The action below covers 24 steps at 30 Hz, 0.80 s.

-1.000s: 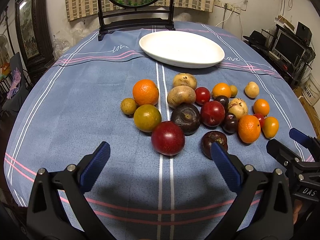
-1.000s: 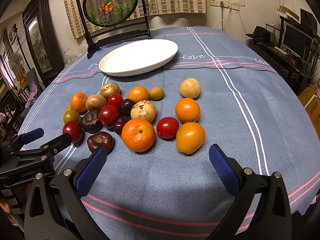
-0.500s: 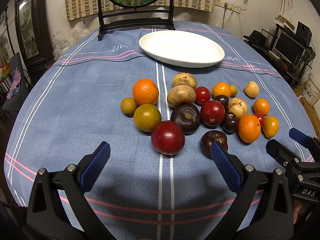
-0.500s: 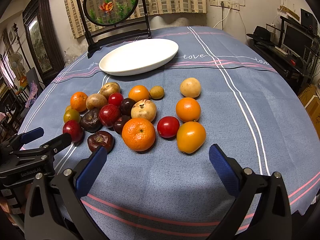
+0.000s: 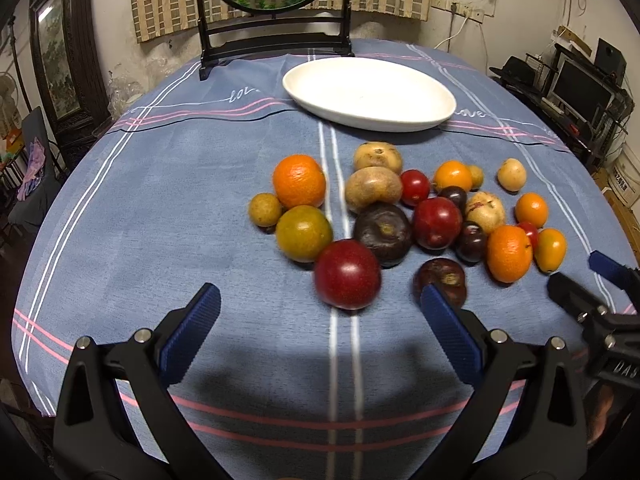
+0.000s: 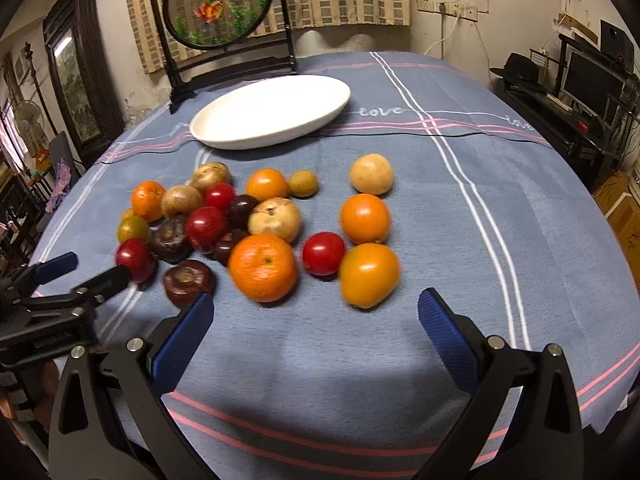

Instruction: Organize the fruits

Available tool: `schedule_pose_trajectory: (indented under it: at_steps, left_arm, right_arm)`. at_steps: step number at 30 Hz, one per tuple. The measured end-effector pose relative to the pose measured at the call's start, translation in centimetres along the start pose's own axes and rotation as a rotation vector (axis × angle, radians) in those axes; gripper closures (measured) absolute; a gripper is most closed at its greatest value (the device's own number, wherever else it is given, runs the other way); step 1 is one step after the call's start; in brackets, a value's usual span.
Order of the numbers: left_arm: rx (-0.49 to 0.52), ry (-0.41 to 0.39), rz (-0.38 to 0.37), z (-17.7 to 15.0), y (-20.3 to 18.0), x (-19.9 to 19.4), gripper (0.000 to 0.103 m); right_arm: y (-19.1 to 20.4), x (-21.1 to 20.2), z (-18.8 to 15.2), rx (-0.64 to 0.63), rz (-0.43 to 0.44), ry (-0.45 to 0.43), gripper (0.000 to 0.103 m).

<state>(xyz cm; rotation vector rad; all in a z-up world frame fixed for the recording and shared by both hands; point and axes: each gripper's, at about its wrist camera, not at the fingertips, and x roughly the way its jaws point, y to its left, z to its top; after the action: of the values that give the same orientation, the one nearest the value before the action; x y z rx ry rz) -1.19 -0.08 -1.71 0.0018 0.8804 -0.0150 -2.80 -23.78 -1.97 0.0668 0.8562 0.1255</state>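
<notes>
The fruits lie loose in a cluster on the blue-clothed table [image 5: 160, 200], mid-table, with the white plate [image 5: 370, 94] beyond them at the far side, bare. Both grippers hover at the near edge, nothing between their jaws: the left gripper [image 5: 320, 330] is spread wide just short of the red plum [image 5: 347, 274], and the right gripper [image 6: 316, 332] is spread wide short of the big orange [image 6: 264, 267] and the yellow-orange fruit [image 6: 370, 274].

These are round, smooth and likely firm-skinned, so they will probably roll and may squirt out of a pinch. Best to take each across its widest middle, jaws level, squeezing gently; the small red tomato [image 6: 323, 253] and the dark, wrinkled mangosteen [image 6: 188, 282] look the softest and most easily bruised. None looks heavy.

By my count there are about seventeen pieces: some five orange citrus-like ones, a green-yellow one [image 5: 304, 233], two large red plums, two small red tomatoes, two wrinkled dark ones, two small dark plums, and roughly six tan or brown ones of mixed size. Some touch or overlap, so the count is approximate. One plate.
</notes>
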Motion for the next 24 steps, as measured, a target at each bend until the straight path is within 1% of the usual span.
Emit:
schedule_pose_trajectory:
  at_steps: [4, 9, 13, 17, 19, 21, 24]
  left_arm:
    - [-0.02, 0.014, 0.015, -0.1, 1.2, 0.7, 0.002]
    - [-0.028, 0.021, 0.022, -0.1, 2.4, 1.2, 0.002]
    - [-0.023, 0.022, -0.011, -0.1, 3.0, 1.3, 0.002]
    - [-0.008, 0.02, -0.032, 0.0, 2.8, 1.3, 0.002]
    - [-0.006, 0.019, -0.056, 0.1, 2.8, 1.2, 0.002]
    - [-0.007, 0.019, -0.081, 0.2, 2.8, 1.0, 0.002]
    - [-0.002, 0.015, -0.091, 0.2, 2.7, 0.9, 0.002]
  right_arm:
    - [-0.9, 0.3, 0.2, -0.018, -0.03, 0.013, 0.001]
    - [-1.1, 1.2, 0.1, -0.094, -0.034, 0.046, 0.001]
    - [-1.2, 1.7, -0.2, -0.143, -0.047, 0.07, 0.001]
    - [-1.6, 2.4, 0.0, -0.145, -0.044, 0.08, 0.002]
    - [-1.6, 2.9, 0.3, -0.139, -0.025, 0.089, 0.01]
    - [-1.5, 3.5, 0.6, -0.139, -0.014, 0.108, 0.021]
    - [-1.5, 4.3, 1.0, -0.135, -0.007, 0.124, 0.026]
